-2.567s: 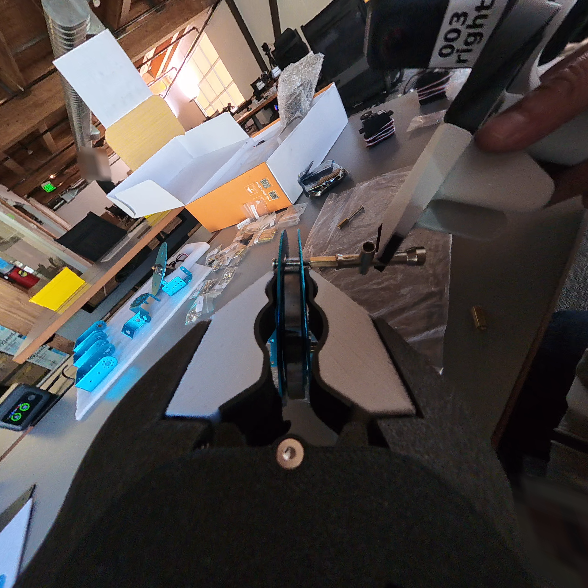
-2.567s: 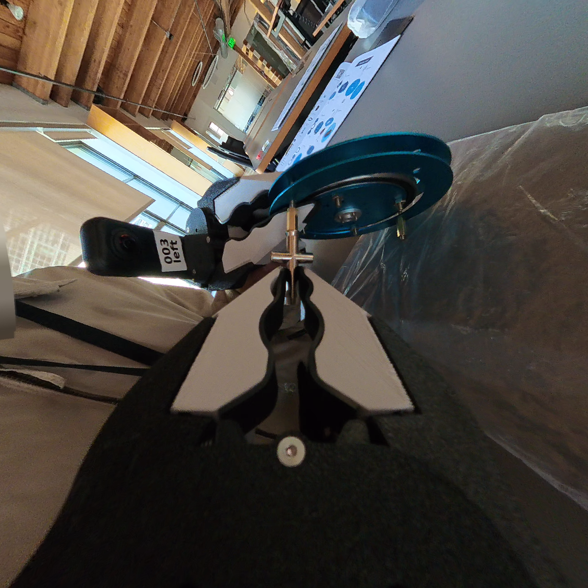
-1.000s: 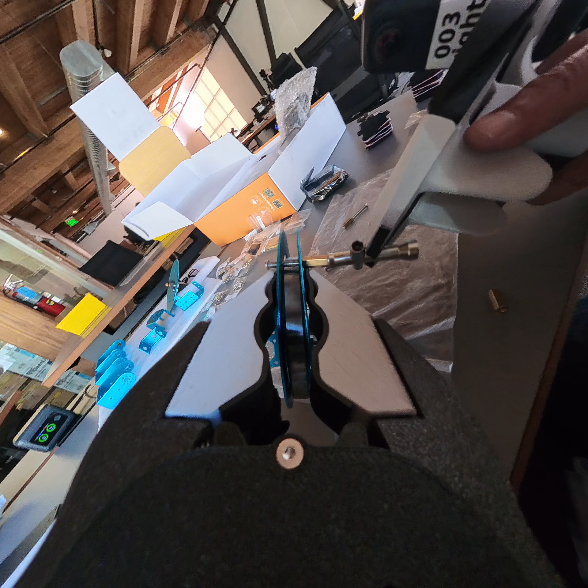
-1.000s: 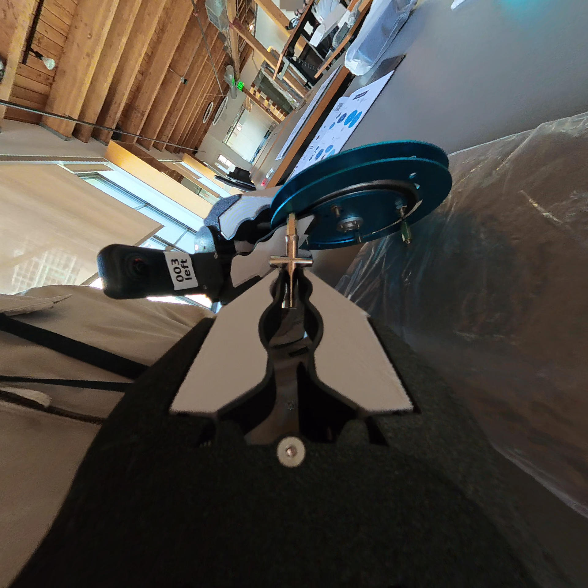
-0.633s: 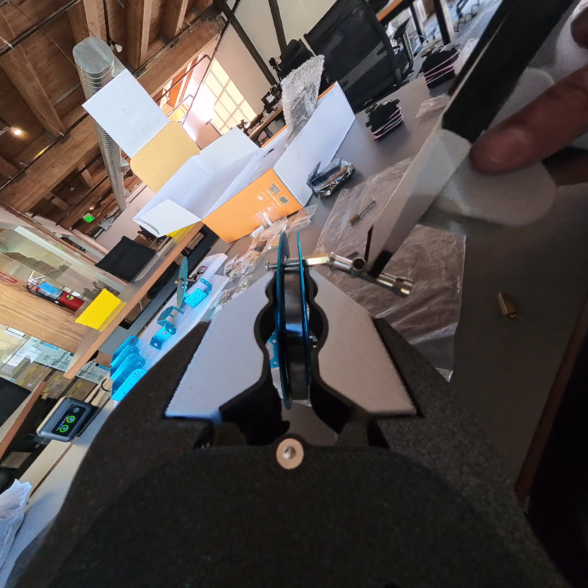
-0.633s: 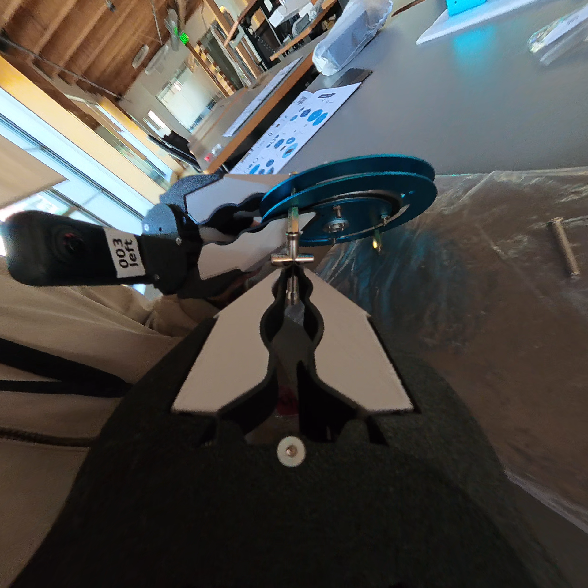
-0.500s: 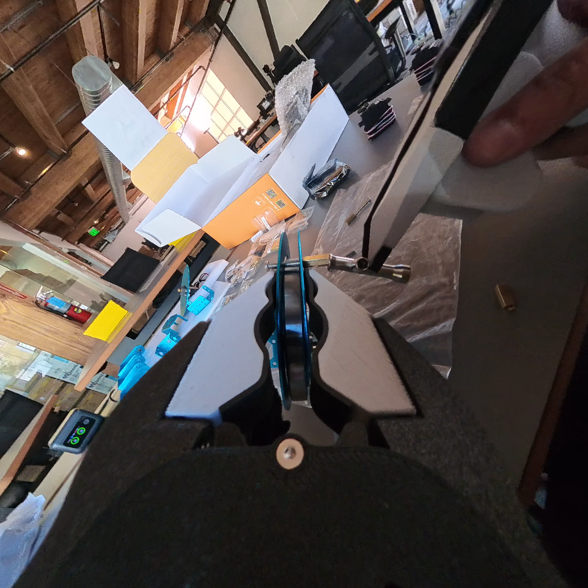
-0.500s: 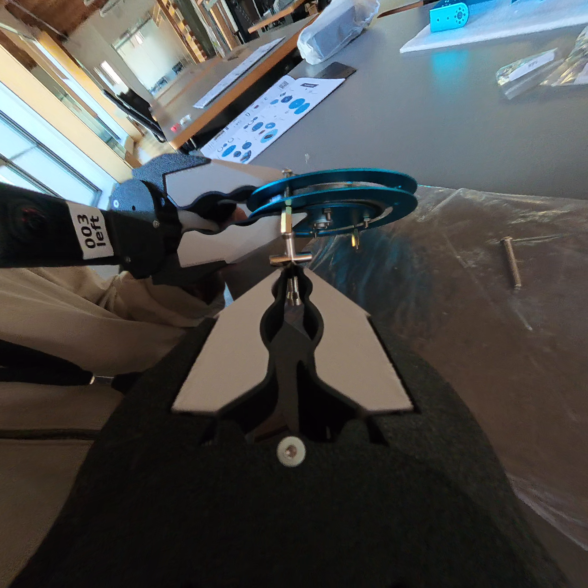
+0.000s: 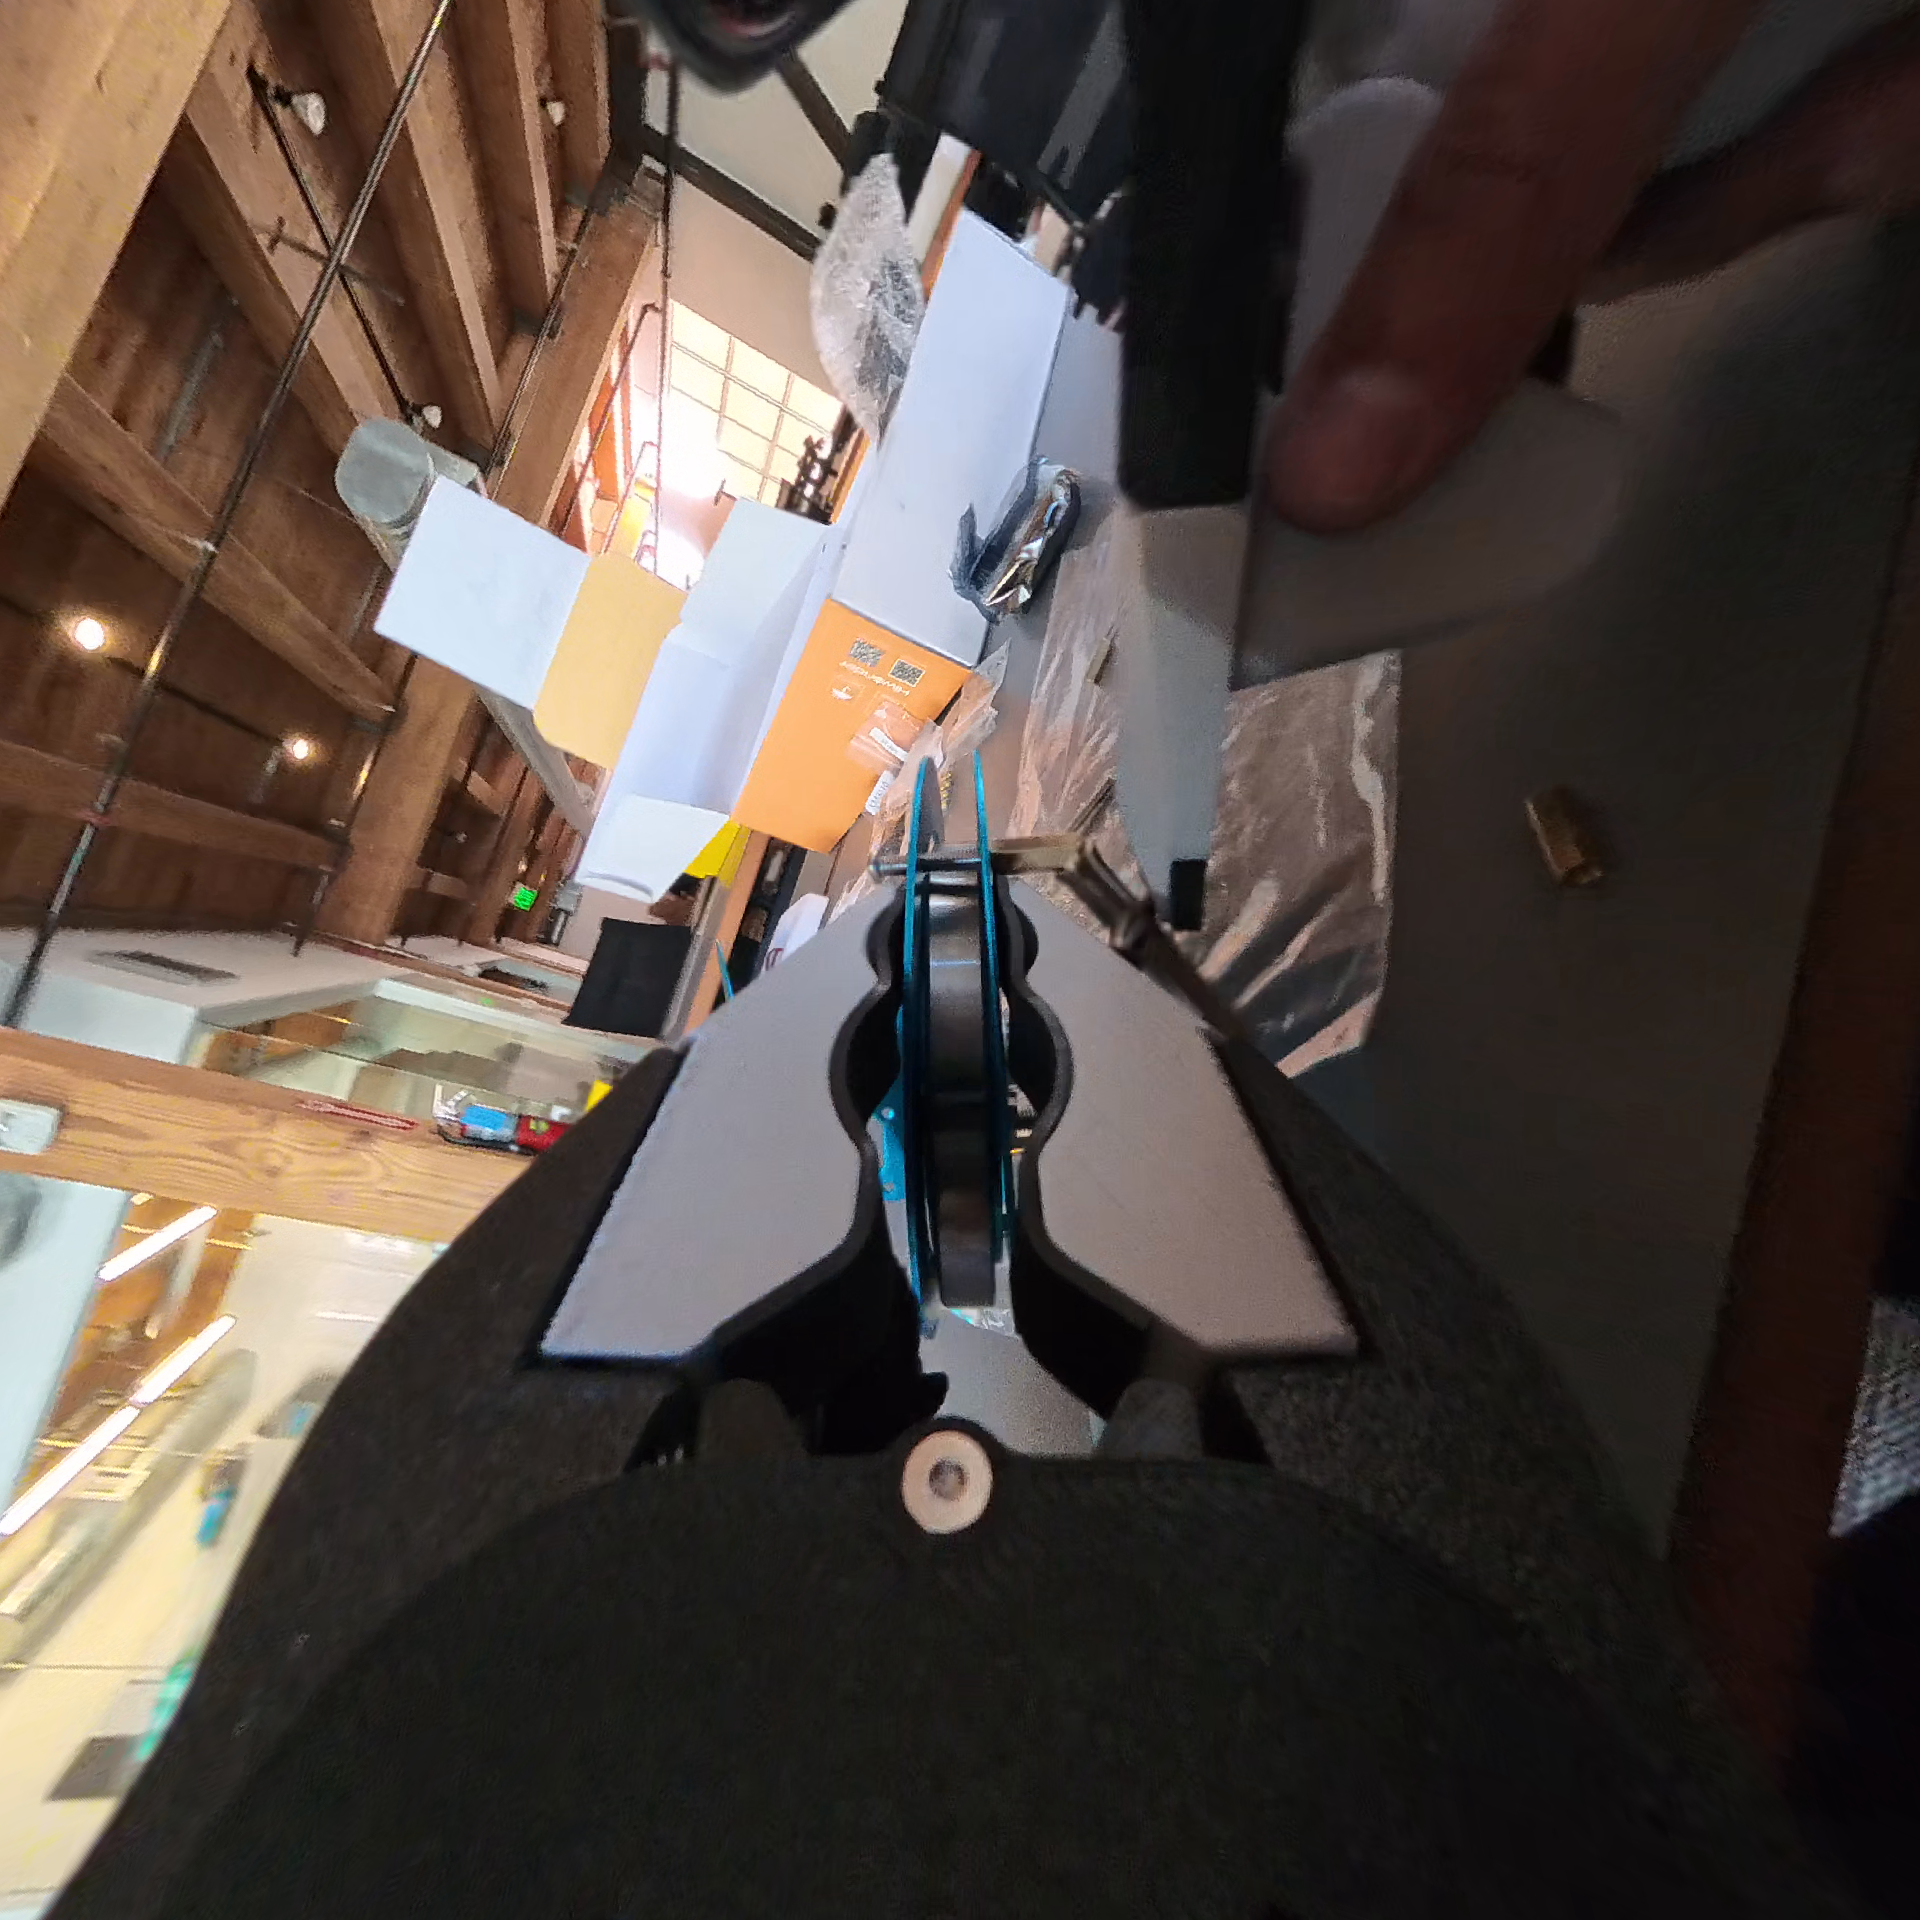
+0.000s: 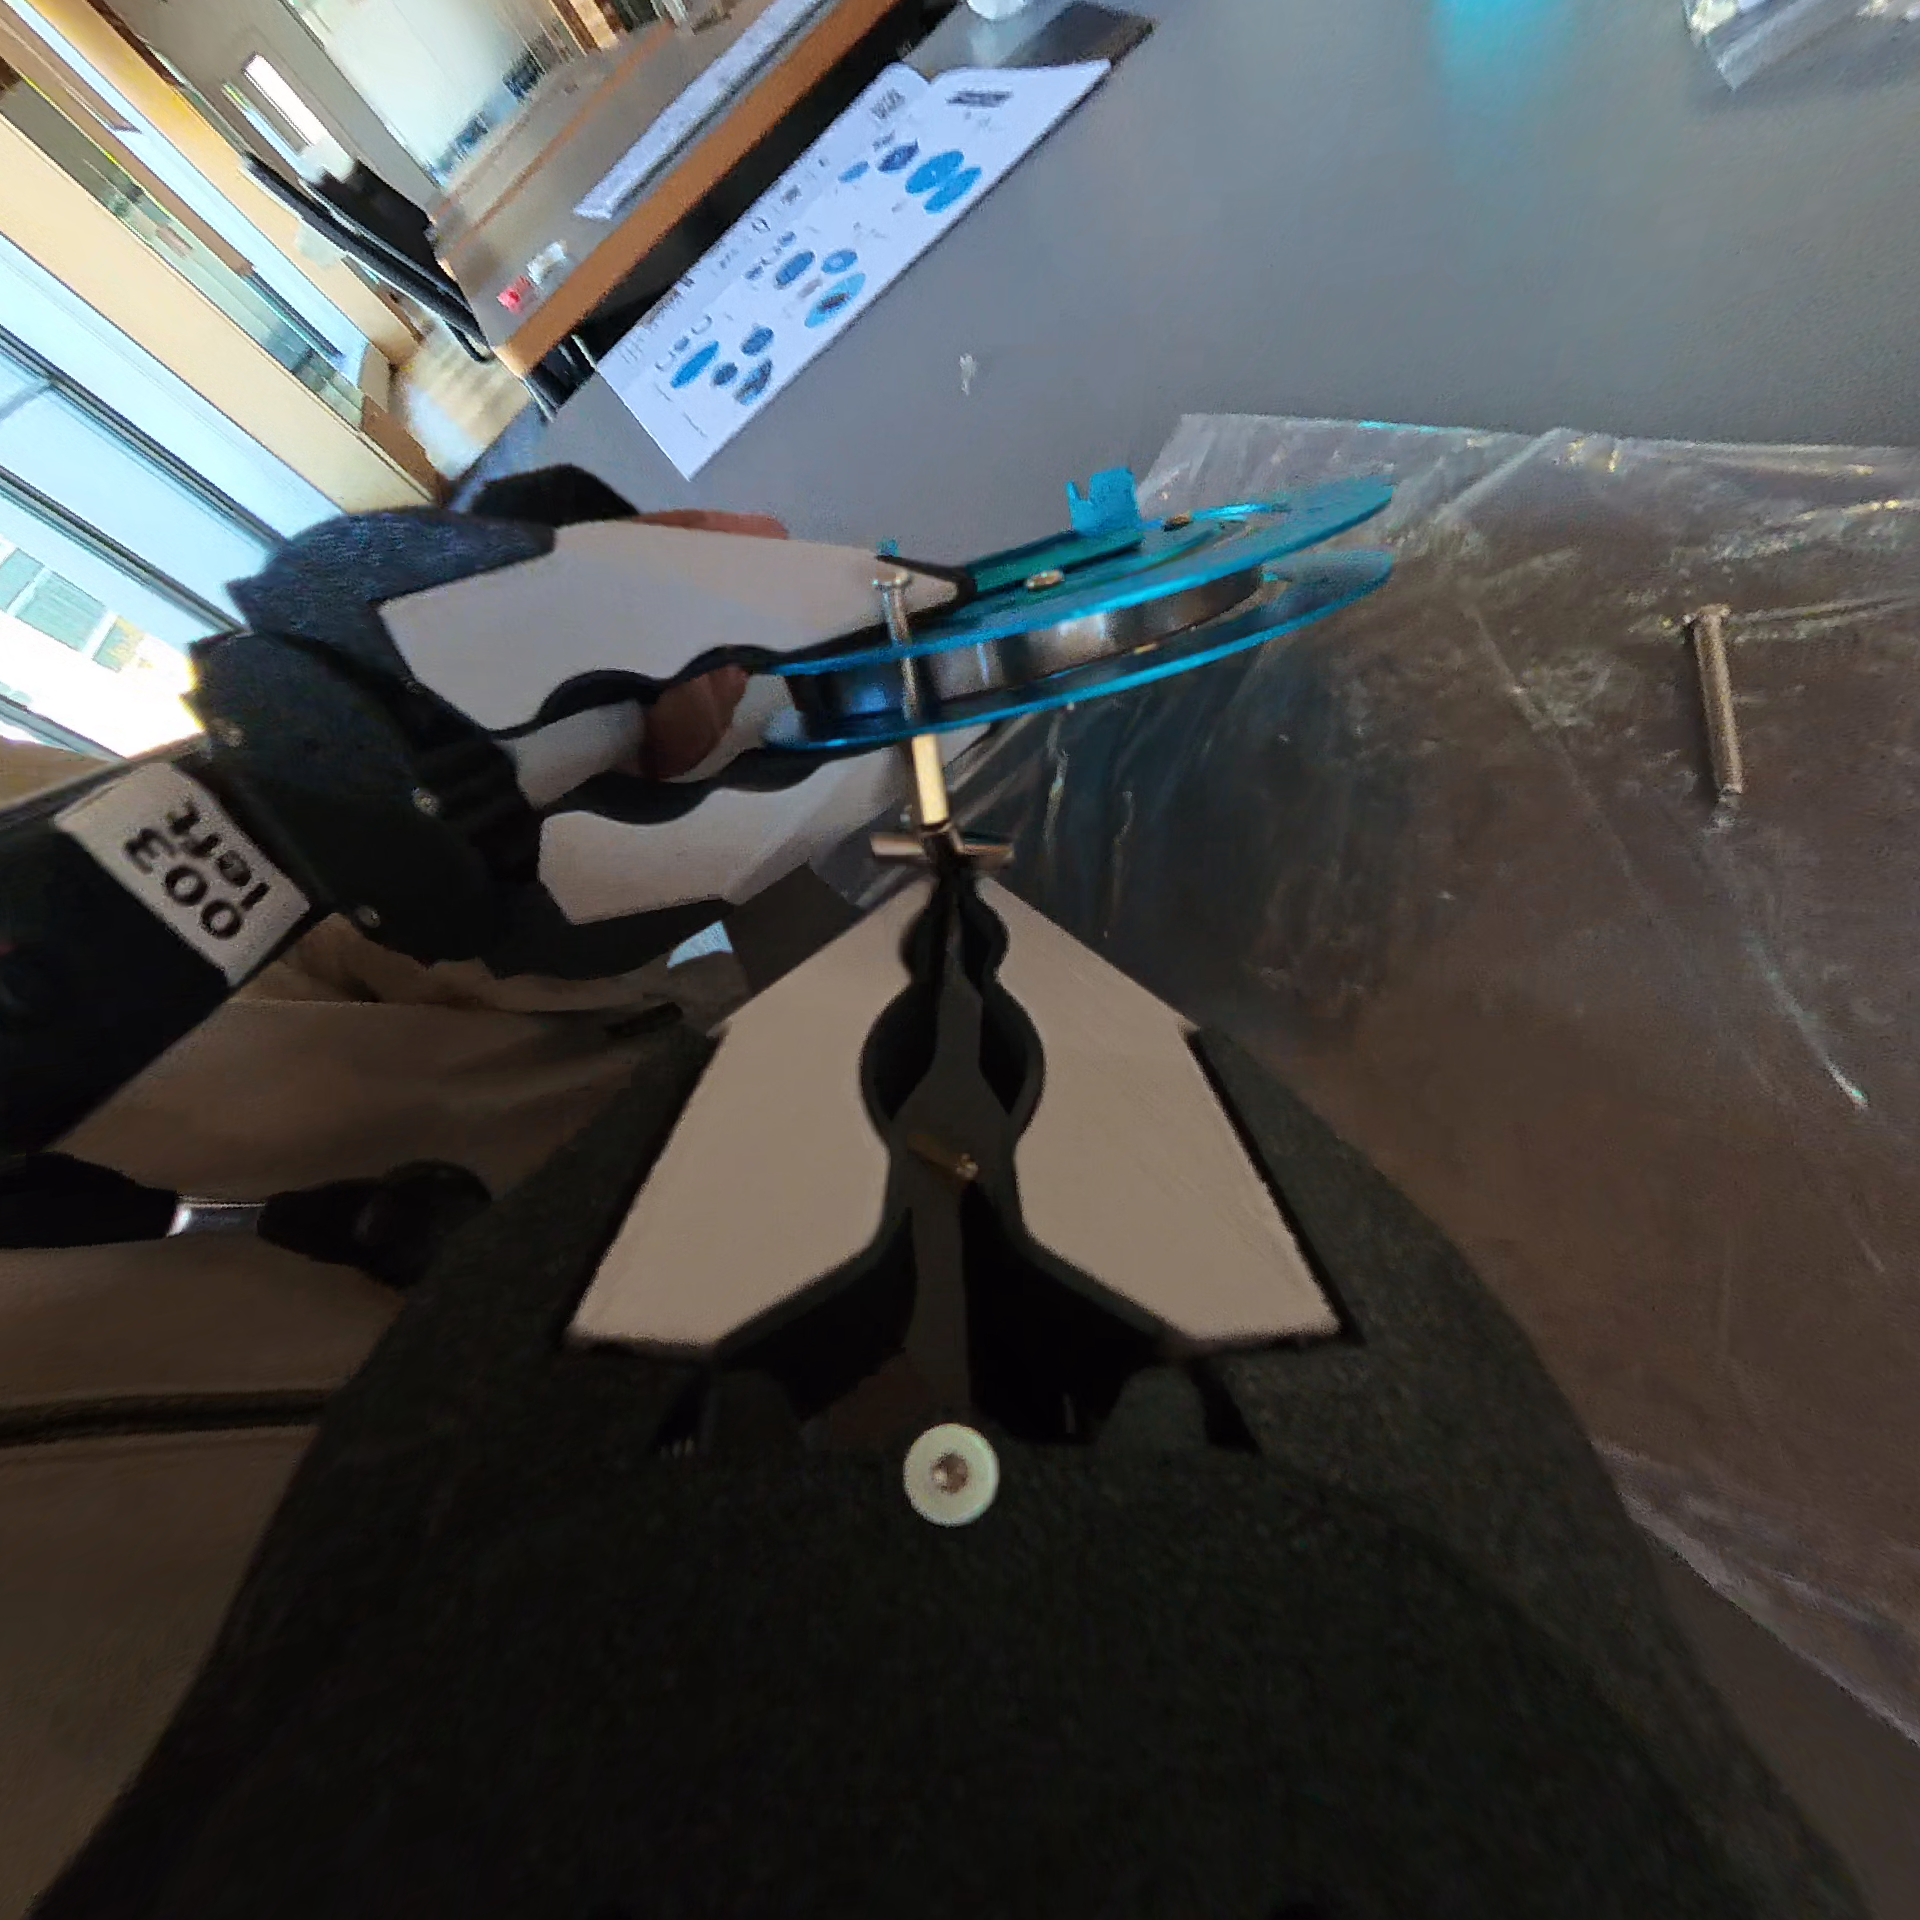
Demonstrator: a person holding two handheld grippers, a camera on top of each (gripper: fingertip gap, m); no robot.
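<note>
My left gripper (image 9: 948,914) is shut on a blue disc assembly (image 9: 940,1039), two round blue plates with a dark ring between them, held edge-on. A screw (image 10: 896,623) runs through the plates' rim with a brass standoff (image 10: 928,790) on its end. My right gripper (image 10: 948,904) is shut on a small cross-shaped metal wrench (image 10: 940,847), whose tip sits on the standoff. In the right wrist view the disc assembly (image 10: 1091,623) lies nearly flat in the left gripper (image 10: 894,675). In the left wrist view the wrench (image 9: 1127,914) angles off the standoff (image 9: 1023,847) under the right gripper's fingers (image 9: 1164,727).
A clear plastic sheet (image 10: 1558,831) covers the grey table (image 10: 1455,260) below, with a loose long screw (image 10: 1714,717) on it. A printed sheet (image 10: 831,260) lies farther off. An open orange and white box (image 9: 831,727) and a loose brass standoff (image 9: 1562,850) are on the table. My two grippers' fingertips are within a few centimetres of each other.
The right gripper has turned with the wrench about the screw, so the wrench now angles downward. Both views have tilted, and the disc assembly shows more edge-on in the right wrist view.
</note>
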